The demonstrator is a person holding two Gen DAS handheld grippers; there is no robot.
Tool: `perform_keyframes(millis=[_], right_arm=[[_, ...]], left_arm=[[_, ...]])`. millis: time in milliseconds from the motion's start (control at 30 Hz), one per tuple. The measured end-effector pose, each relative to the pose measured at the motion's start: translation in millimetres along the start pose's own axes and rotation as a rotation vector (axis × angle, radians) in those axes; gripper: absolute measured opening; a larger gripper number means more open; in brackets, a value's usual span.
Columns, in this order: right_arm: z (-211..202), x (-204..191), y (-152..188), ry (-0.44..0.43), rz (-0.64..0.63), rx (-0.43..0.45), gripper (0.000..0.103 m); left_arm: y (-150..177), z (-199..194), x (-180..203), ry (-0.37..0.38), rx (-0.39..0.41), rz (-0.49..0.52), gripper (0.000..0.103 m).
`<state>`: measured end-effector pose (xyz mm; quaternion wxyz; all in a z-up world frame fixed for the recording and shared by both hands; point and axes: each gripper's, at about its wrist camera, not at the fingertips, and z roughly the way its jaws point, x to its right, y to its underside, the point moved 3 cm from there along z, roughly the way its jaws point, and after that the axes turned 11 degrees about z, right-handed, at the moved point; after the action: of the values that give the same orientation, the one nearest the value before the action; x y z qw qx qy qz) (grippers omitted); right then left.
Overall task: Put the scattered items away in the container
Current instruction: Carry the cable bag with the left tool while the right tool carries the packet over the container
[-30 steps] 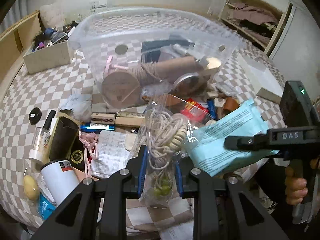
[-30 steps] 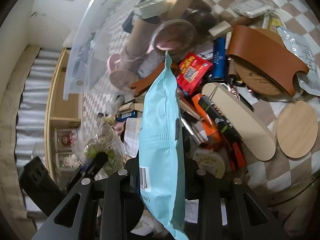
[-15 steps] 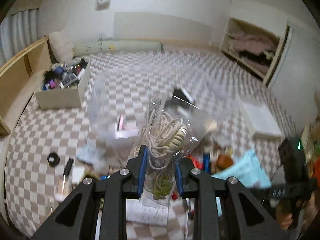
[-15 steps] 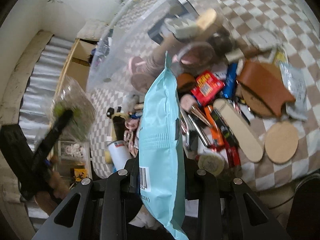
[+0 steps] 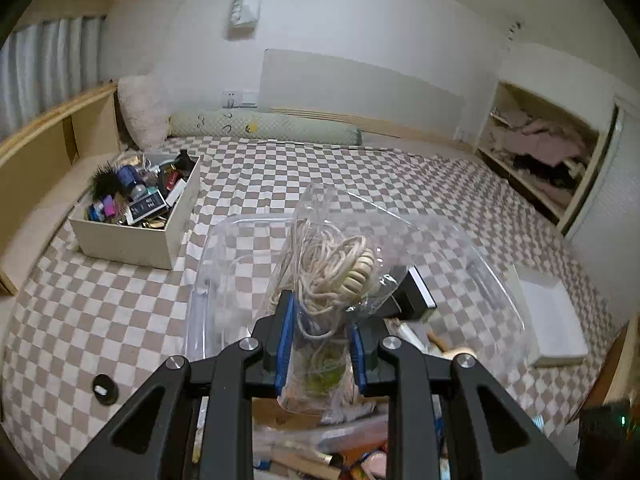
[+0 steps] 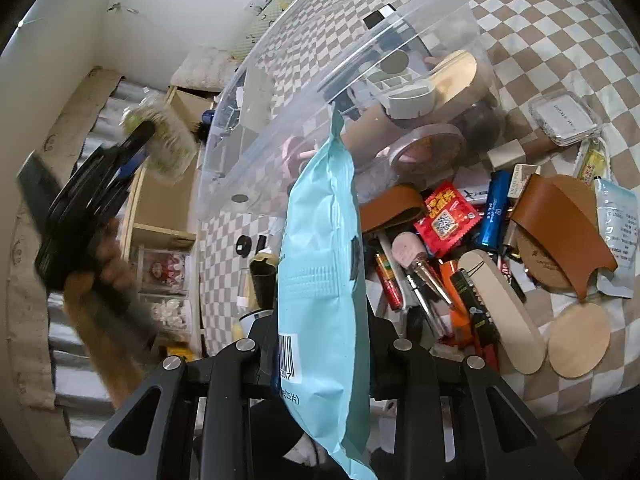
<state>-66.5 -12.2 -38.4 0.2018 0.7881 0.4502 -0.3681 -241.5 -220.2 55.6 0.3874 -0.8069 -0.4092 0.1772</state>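
We hold a clear bag of coiled cream cord (image 5: 324, 280), pinched between the blue-padded fingers of our left gripper (image 5: 320, 348). A second ago this bag sat low over the clutter; now it is lifted, and beyond and below the gripper's fingertips lies the open mouth of the clear plastic container (image 5: 496, 280), with a dark boxed item inside. We judge the bag is about ready to be lowered and let go into it.

Our right gripper (image 6: 320, 344) is clamped on a pale blue packet (image 6: 320, 280), standing on edge just as it did a second ago. Ahead of this gripper is the container's clear wall (image 6: 360, 60), showing rolls and a white caddy inside. To the gripper's right, scattered items wait on the checked bedspread (image 6: 560, 32): a red sachet (image 6: 446, 218), a blue tube (image 6: 494, 212), a brown leather piece (image 6: 560, 228), wooden discs (image 6: 578, 340). To its left, the left gripper appears raised and blurred.

Much still needs tidying.
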Motion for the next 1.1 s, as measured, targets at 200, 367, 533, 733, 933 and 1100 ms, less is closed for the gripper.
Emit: perform_keyframes(millis=[200, 367, 533, 733, 933, 1100], right_arm=[[-20, -25, -8, -0.086, -0.011, 0.044, 0.031], [-39, -64, -31, -0.101, -0.076, 0.128, 0.031], [-40, -107, -63, -0.061, -0.129, 0.185, 0.031], [-13, -146, -100, 0.054, -0.196, 0.24, 0.031], [21, -163, -134, 0.178, -0.21, 0.288, 0.031], [54, -169, -146, 0.266, -0.23, 0.3, 0.031]], left_arm=[[5, 36, -24, -0.019, -0.044, -0.068, 0.025], [22, 67, -33, -0.024, -0.121, -0.09, 0.025], [34, 86, -32, -0.02, -0.174, -0.087, 0.025], [35, 89, -29, -0.046, -0.186, -0.075, 0.025], [36, 92, -31, -0.055, -0.184, -0.056, 0.025], [36, 91, -34, -0.039, -0.187, -0.074, 0.025]])
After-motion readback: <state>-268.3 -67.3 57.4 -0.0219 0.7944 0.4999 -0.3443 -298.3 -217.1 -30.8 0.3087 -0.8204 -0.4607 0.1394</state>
